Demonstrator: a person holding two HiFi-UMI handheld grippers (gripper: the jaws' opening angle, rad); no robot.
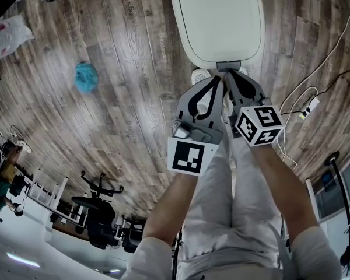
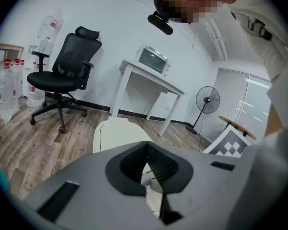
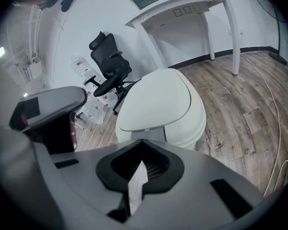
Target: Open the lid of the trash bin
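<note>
A white trash bin [image 1: 219, 19] stands on the wood floor with its lid down; it also shows in the left gripper view [image 2: 116, 134] and the right gripper view [image 3: 158, 102]. A grey tab [image 1: 228, 66] sits at its near edge, seen too in the right gripper view [image 3: 151, 134]. My left gripper [image 1: 217, 79] and right gripper [image 1: 228, 78] hang side by side just short of that tab. Both are shut, tips together, with nothing between them. The left gripper's jaws [image 2: 147, 143] point past the lid's edge. The right gripper's jaws [image 3: 141, 140] point at the tab.
A blue object [image 1: 86, 76] and a plastic bag [image 1: 9, 34] lie on the floor to the left. A power strip with cables [image 1: 309, 105] lies to the right. Behind the bin are an office chair [image 2: 62, 71], a white table [image 2: 149, 78] and a fan [image 2: 207, 100].
</note>
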